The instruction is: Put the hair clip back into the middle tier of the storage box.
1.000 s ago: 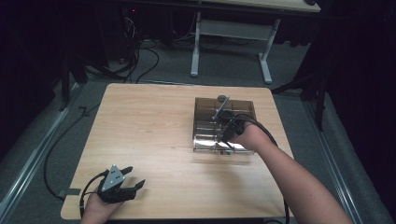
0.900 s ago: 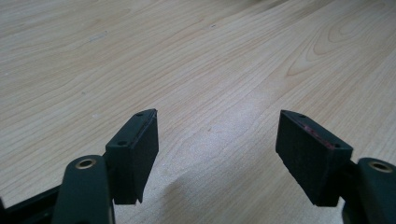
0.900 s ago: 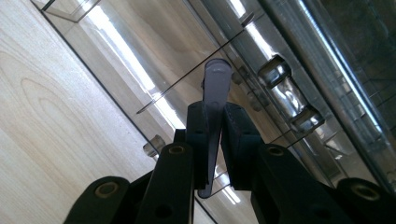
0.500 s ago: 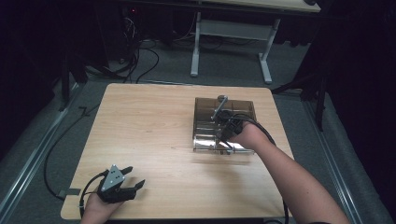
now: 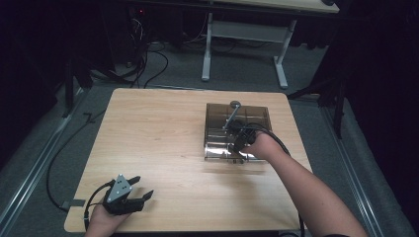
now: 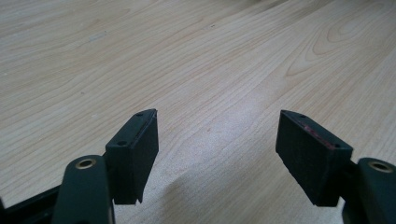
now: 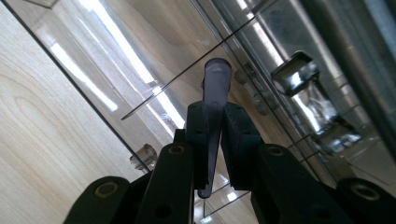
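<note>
- Presently, at the lower left of the high view, the left gripper (image 5: 141,198) is seen resting on the light wooden table (image 5: 158,133), well apart from the work; in the left gripper view its jaws stand wide apart with nothing but bare tabletop between them.
- Nothing is held or touched by that gripper, so it is judged to be idle.
- Right of centre in the high view, a smoky clear plastic organiser box (image 5: 238,131) sits on the table, with its near clear wall catching the light.
- At the box's near right corner, the right gripper (image 5: 240,142) is reached into it from the person's side.
- In the right gripper view, at centre frame, a slim translucent grey handle (image 7: 215,112) is pinched between the two black jaws, which are drawn in tight on it; what the handle belongs to cannot be told.
- A grey rod with a round disc end (image 5: 231,114) is seen slanting up toward the box's far rim in the high view.
- The handle is gripped on a narrow, smooth face, so a slip or twist is judged likely if it is pulled at an angle.
- The light box could be dragged or tipped if it is lifted against without being steadied, since the left gripper is far off.
</note>
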`<action>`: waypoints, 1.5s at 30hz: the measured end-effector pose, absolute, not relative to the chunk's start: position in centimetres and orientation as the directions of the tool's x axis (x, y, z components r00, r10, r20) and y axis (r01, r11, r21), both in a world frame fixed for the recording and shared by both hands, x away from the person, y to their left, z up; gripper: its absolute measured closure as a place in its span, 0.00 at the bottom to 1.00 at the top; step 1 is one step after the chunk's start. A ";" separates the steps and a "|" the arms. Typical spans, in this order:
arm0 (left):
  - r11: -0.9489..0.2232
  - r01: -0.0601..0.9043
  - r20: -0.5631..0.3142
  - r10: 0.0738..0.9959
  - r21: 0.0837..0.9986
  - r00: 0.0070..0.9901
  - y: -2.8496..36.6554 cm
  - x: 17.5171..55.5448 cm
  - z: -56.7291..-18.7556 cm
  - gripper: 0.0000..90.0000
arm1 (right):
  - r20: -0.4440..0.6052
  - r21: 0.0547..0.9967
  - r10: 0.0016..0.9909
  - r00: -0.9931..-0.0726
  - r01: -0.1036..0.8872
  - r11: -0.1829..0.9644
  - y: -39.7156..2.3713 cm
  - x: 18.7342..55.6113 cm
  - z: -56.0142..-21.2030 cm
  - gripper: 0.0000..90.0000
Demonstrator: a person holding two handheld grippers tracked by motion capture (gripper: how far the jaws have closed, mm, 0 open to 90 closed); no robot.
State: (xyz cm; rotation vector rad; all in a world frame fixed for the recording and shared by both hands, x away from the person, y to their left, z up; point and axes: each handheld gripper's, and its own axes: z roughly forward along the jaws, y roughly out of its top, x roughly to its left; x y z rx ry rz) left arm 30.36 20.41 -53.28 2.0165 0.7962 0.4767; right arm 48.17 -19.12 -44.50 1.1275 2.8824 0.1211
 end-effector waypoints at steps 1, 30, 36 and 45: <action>-0.398 0.352 0.026 0.694 0.847 0.720 20.4 30.4 -53.3 0.34 | -0.013 0.087 0.680 -0.733 0.676 0.732 -19.1 48.2 -44.6 0.90; -0.399 0.353 0.029 0.695 0.846 0.718 20.5 30.2 -53.3 0.34 | -0.024 0.119 0.698 -0.716 0.691 0.713 -19.1 48.0 -44.2 0.84; -0.402 0.355 0.029 0.696 0.844 0.718 20.5 30.3 -53.3 0.34 | -0.019 0.138 0.716 -0.698 0.707 0.693 -19.6 47.2 -43.4 0.84; -0.400 0.354 0.028 0.695 0.846 0.719 20.5 30.3 -53.3 0.34 | -0.014 0.192 0.708 -0.706 0.693 0.695 -20.9 44.7 -42.0 0.85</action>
